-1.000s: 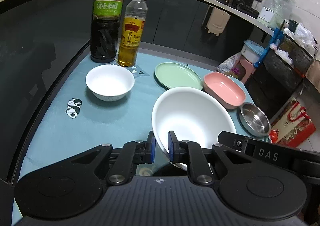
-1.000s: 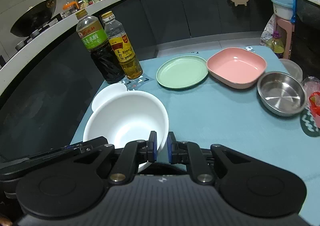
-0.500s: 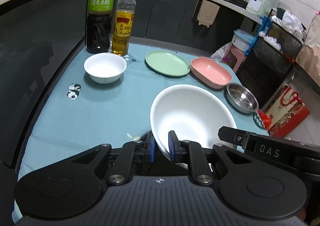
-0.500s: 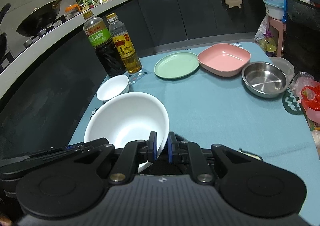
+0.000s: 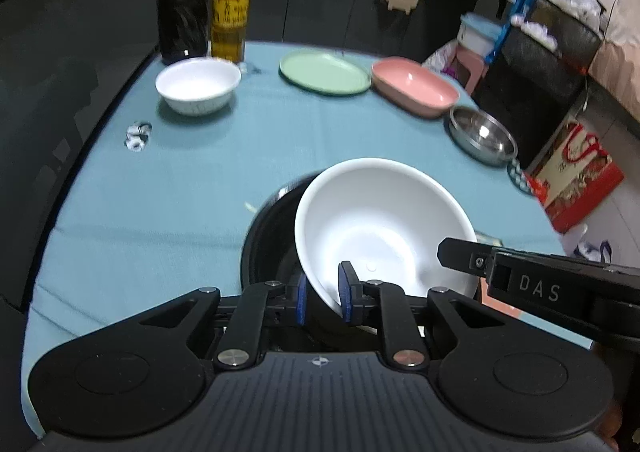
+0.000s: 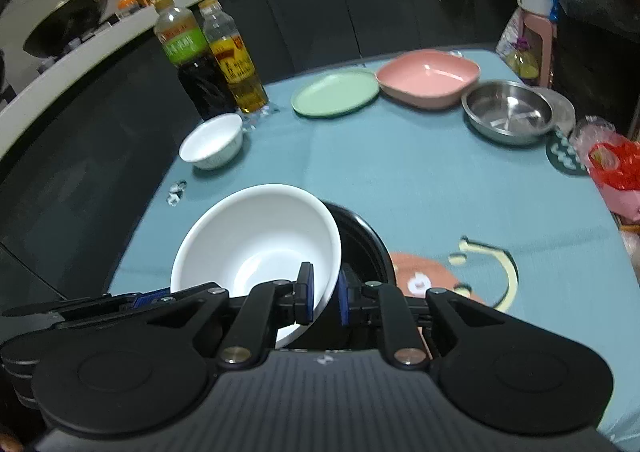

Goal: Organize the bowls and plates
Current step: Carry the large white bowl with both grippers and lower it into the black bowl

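The large white bowl [image 5: 384,228] had been carried back from the middle of the worktop [image 5: 168,204] toward its near edge within the last second, and it hung tilted over a black bowl [image 5: 272,236] that had not been in view before. That suggested the white bowl was about to be nested into the black one — a stacking step. Both grippers shared the load: the left gripper [image 5: 322,292] had its jaws clamped on the bowl's near-left rim, the right gripper [image 6: 323,293] on the opposite rim, each gap only as wide as the wall. Whether the bowl's base already touched the black one was hard to tell. At the far edge, the small white bowl [image 6: 212,141], green plate [image 6: 335,91], pink dish [image 6: 428,79] and steel bowl [image 6: 508,112] lay unstacked — most of the sorting remained.
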`<state>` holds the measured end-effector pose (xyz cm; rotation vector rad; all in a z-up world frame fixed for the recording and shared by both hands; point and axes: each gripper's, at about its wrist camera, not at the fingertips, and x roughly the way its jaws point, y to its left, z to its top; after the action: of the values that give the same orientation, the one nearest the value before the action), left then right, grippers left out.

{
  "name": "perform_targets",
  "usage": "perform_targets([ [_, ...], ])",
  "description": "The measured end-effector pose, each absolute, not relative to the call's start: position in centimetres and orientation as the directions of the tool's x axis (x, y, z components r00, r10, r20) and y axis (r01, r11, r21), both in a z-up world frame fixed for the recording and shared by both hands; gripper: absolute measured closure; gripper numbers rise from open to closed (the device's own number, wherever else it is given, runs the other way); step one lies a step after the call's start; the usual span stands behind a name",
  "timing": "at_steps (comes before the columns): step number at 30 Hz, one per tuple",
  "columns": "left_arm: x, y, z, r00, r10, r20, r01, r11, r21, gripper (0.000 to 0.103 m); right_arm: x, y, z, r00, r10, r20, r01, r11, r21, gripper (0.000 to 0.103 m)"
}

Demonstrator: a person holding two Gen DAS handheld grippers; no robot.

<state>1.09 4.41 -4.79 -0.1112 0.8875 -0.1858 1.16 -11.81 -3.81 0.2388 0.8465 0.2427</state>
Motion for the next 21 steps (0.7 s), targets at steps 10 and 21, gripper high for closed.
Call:
perform_targets([
  [10,1.0,3.9,-6.2,0.579,-0.189,-0.793,0.122,0.982,-0.145,0.086,1.1,-11.9,-4.9,0.615,0.304,-0.728,-0.110,0.947,0.302,0.092],
  [21,1.5,4.1,-6.8,0.559,-0.181,-0.809,0.113,0.983,-0.143,0.086,1.6,-11.6,-5.7,0.598,0.305,-0.741,-0.105,0.947,0.305,0.092],
])
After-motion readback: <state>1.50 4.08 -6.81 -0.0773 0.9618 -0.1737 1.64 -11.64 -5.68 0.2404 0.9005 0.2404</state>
